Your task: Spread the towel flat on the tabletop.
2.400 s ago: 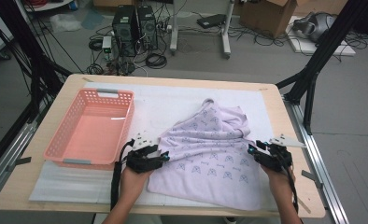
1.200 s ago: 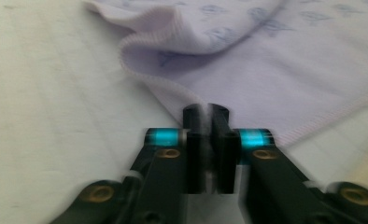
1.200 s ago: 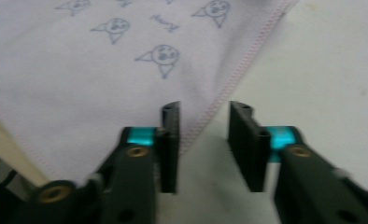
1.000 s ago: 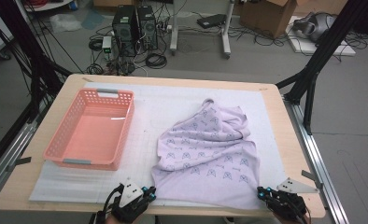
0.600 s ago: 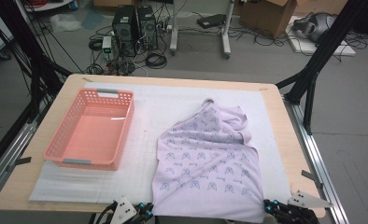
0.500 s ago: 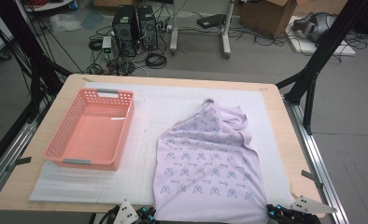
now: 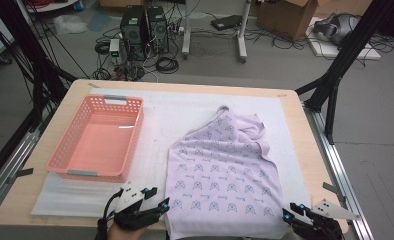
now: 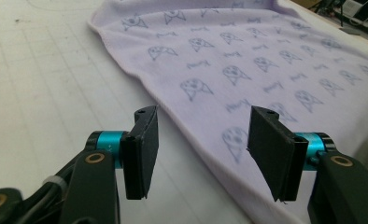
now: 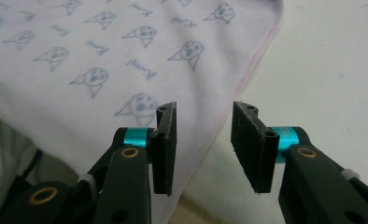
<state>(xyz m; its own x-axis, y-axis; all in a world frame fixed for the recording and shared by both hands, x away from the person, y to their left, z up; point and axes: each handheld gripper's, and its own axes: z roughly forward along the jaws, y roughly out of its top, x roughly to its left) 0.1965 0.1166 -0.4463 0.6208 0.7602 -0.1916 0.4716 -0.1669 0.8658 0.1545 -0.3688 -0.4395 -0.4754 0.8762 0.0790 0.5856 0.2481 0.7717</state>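
Note:
A lilac cloth printed with small cat faces lies spread flat on the white mat, its near edge at the table's front. My left gripper sits at the cloth's near left corner. In the left gripper view its jaws have just been opening and stand apart, with the cloth's hem lying on the mat below the gap, untouched by the pads. My right gripper is at the near right corner. Its jaws have also just been opening, and the cloth's pink-stitched hem runs under the gap, free.
A pink plastic basket stands on the left of the mat. The wooden table's front edge runs just by both grippers. Black frame legs, cables and boxes stand on the floor beyond the far edge.
Both grippers drew the cloth's near corners toward the front edge, stretching it flat, then opened and let go. The left gripper has moved a little farther onto the table.

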